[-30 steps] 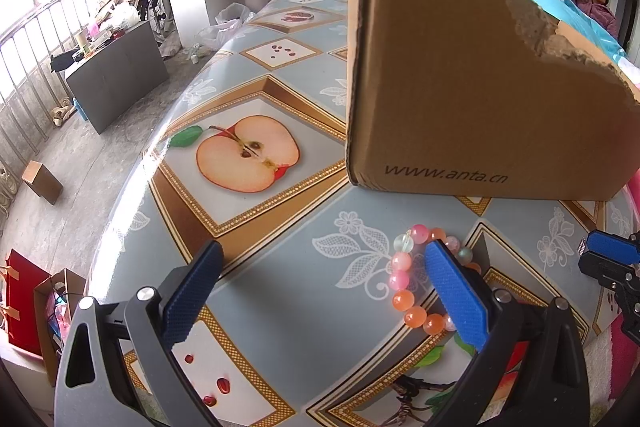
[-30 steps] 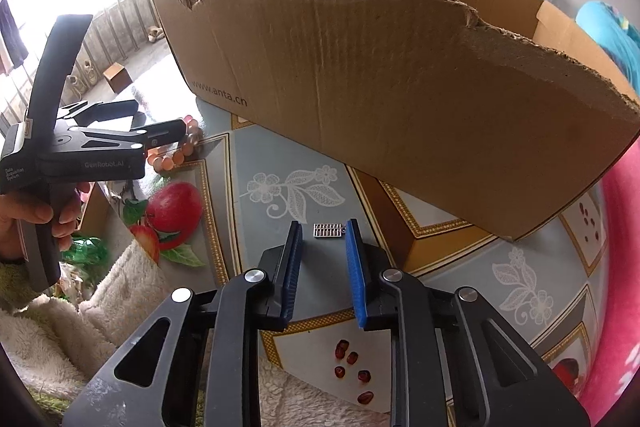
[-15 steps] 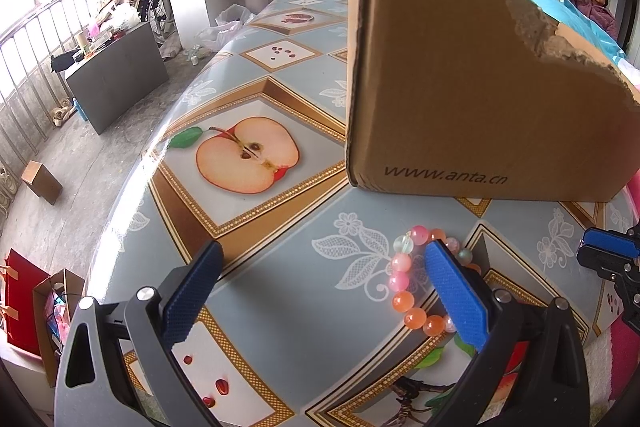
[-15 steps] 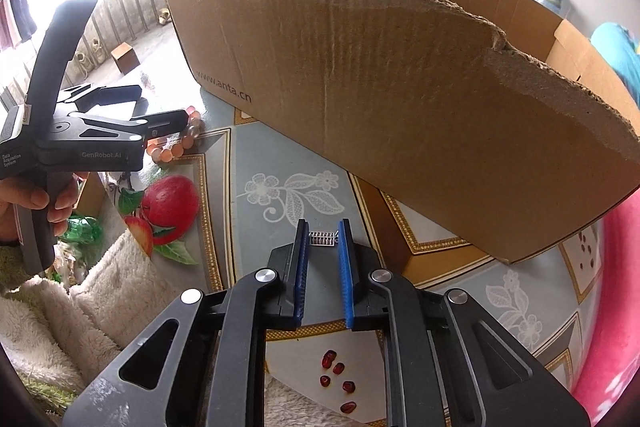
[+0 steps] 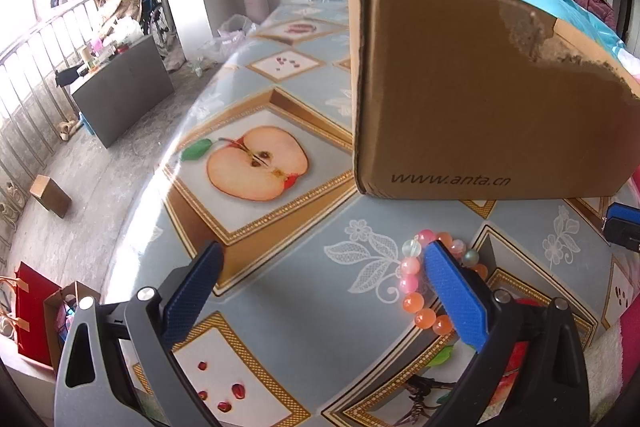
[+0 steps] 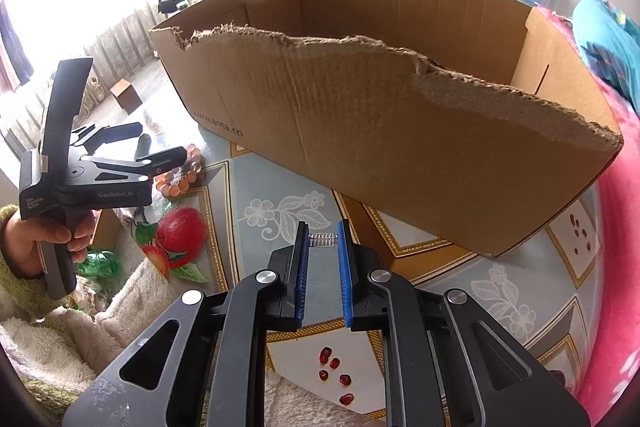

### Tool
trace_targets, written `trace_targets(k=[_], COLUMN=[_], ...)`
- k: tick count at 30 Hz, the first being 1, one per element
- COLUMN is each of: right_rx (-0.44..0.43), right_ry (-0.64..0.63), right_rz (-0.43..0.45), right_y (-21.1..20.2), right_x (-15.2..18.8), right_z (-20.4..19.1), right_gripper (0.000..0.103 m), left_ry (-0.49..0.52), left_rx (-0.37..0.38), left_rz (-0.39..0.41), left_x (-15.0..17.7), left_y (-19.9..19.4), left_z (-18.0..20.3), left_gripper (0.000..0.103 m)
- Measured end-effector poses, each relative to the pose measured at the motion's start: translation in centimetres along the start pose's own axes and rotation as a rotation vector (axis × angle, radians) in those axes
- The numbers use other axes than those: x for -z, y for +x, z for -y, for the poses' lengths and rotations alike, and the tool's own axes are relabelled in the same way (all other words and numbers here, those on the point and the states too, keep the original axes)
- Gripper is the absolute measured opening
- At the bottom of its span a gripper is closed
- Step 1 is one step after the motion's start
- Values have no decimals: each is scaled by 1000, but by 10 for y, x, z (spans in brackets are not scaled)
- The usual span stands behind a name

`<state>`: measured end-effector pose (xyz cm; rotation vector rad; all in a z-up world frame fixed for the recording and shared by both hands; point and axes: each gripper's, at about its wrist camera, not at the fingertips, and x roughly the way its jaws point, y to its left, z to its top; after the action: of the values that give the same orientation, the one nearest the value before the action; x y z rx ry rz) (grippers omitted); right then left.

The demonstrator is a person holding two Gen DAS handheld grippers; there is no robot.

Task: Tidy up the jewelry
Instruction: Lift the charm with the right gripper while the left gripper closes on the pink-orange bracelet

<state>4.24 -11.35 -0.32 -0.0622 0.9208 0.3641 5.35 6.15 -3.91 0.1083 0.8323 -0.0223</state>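
A small silver studded bar [image 6: 323, 239] is pinched between the blue pads of my right gripper [image 6: 323, 231], which is shut on it and holds it above the patterned tablecloth, just in front of the torn cardboard box [image 6: 400, 131]. A pink and orange bead bracelet [image 5: 412, 287] lies on the cloth. My left gripper [image 5: 324, 255] stands wide open over it, its right finger [image 5: 452, 291] covering part of the loop. Nothing is between the left pads. The right wrist view also shows the bracelet [image 6: 178, 183] under the left gripper [image 6: 160, 143], held by a hand.
The open box [image 5: 500, 87] has a ragged near wall and fills the far right of the table [image 5: 280, 307]. A fluffy white and green sleeve [image 6: 92, 327] lies at the near left. A pink cloth [image 6: 616, 267] borders the right side. A person sits in the far background.
My right gripper narrowed onto the silver bar and rose with it, so the box's inside now shows over its torn wall. The left gripper and the bracelet stayed put.
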Motion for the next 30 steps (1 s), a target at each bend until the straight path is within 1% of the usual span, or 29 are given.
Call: trace_targets(k=[1,3,6,8,9,11,12,14,18,19,20,21,23,24,25,27,30], right_rx=[-3,-12,-25,-23,-24,-28,-28,-31,-38,-40,-40,-40,-41,-40,-40,-44,-62], right_ry=[12,36,64,68,71,79,83,91,100,101,102,102,102,102,102,98,109], right_rz=[4,10,15,15,17,22,23,23,25,28,31,34,42,46,50,62,82], right_y=[-2,-4,-11,-11,-12,-14,-16,-17,-19,-20,-20,-20,-21,-22,-23,-27,-38], right_x=[1,1,6,8,8,8,7,8,8,8,10,10,10,10,11,13,13], right_z=[2,7,16,19,21,23,24,26,28,28,29,29,28,29,28,27,29], right_gripper=[12,12,12,12,12,12,12,12,12,12,12,12,12,12,12,12,12], left_ry=[19,52,45,43,49,71,86,128,181,187,190,190,180,164,153,143,117], left_rx=[-4,20,114,171,195,242,257,261,229,219,213,203,188,189,187,173,189], left_rz=[45,111,145,153,152,141,131,109,55,36,19,0,-35,-35,-38,-30,-3], left_x=[0,0,-3,-3,-3,-2,-2,-1,5,6,6,7,9,8,8,8,3], left_y=[-8,-23,-36,-41,-43,-45,-45,-42,-30,-27,-24,-21,-14,-13,-12,-14,-23], left_z=[2,6,11,17,21,29,34,44,54,55,56,57,55,53,51,47,39], left_gripper=[99,99,97,89,87,74,71,59,49,44,38,36,22,21,11,9,9])
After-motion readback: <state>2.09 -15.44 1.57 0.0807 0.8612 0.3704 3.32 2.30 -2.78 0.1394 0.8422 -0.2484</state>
